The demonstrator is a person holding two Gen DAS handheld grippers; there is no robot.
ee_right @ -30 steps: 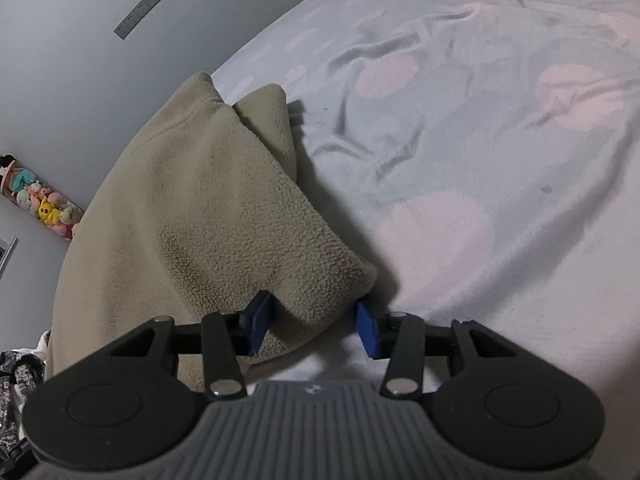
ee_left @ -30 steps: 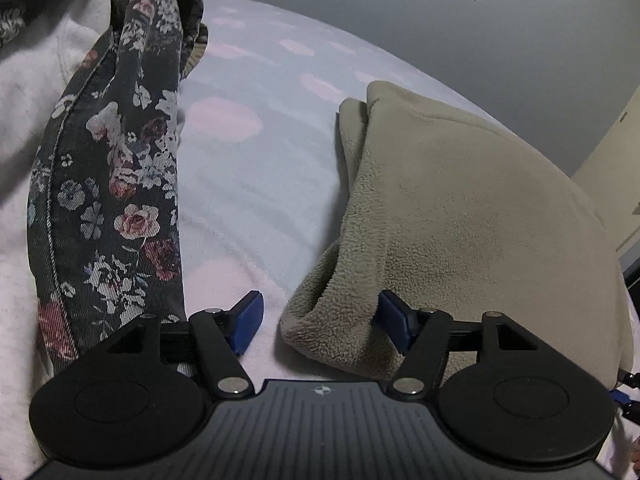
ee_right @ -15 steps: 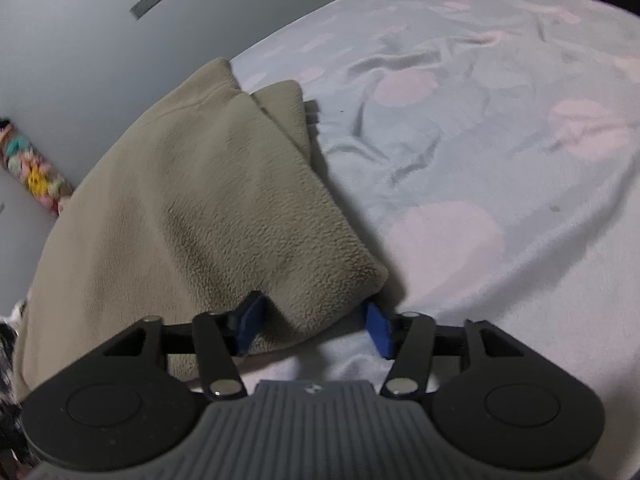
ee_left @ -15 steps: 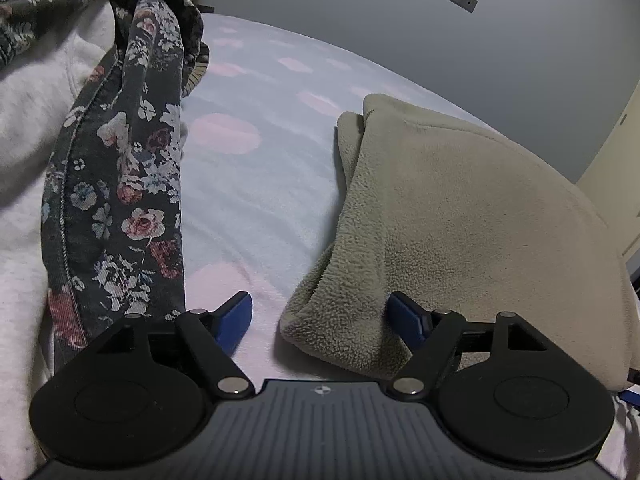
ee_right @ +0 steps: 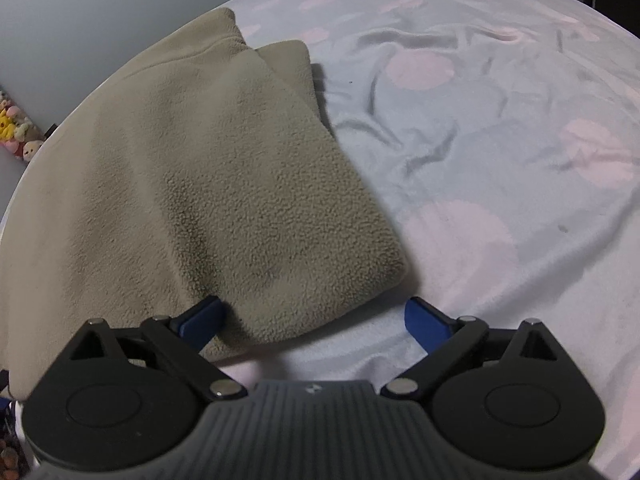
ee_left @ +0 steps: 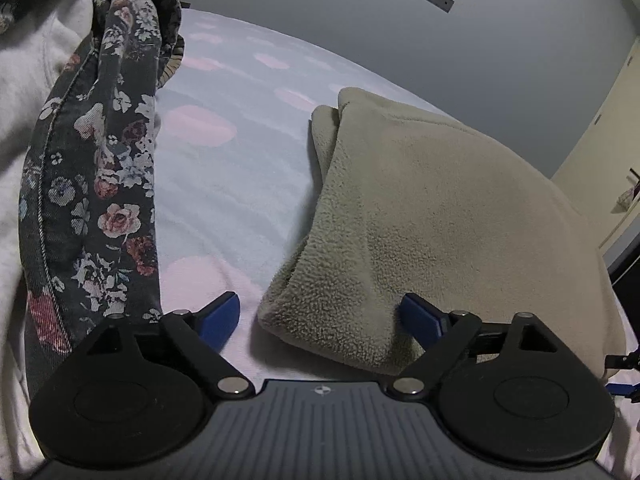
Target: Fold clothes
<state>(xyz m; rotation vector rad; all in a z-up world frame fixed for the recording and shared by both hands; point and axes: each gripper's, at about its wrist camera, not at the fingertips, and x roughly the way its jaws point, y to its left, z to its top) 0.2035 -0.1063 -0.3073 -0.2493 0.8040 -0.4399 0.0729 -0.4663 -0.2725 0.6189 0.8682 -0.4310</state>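
Right now both tools are letting go of the folded beige fleece (ee_left: 420, 216), which lies flat on the bed's dotted blanket (ee_left: 224, 184), its near edge facing the two tools.

Left tool (ee_left: 320, 316): jaws opening, wide apart. Near-left corner of the fleece sits between the blue pads; the left pad (ee_left: 218, 318) is clear of the cloth, the right pad is beside or just under the fleece edge, can't tell if it touches. No pinch.

Right tool (ee_right: 316, 320): jaws opening, about as wide as they go. Near-right corner of the fleece is between the pads; the right pad (ee_right: 426, 324) stands clear over the blanket, the left one is tucked against the fleece edge.

Judgement: this is the release after a fold. To do it well:
- let the pads open fully before pulling away, so the nap doesn't snag
- back straight out along the fingers, low and slow; no lift, or the top layer peels open
- check the near corners stay stacked; the far-left corner shows stepped layers, may want a tidy

Floral garment (ee_left: 100, 184) and white fleece (ee_left: 24, 92) lie in a heap to the left, probably next.
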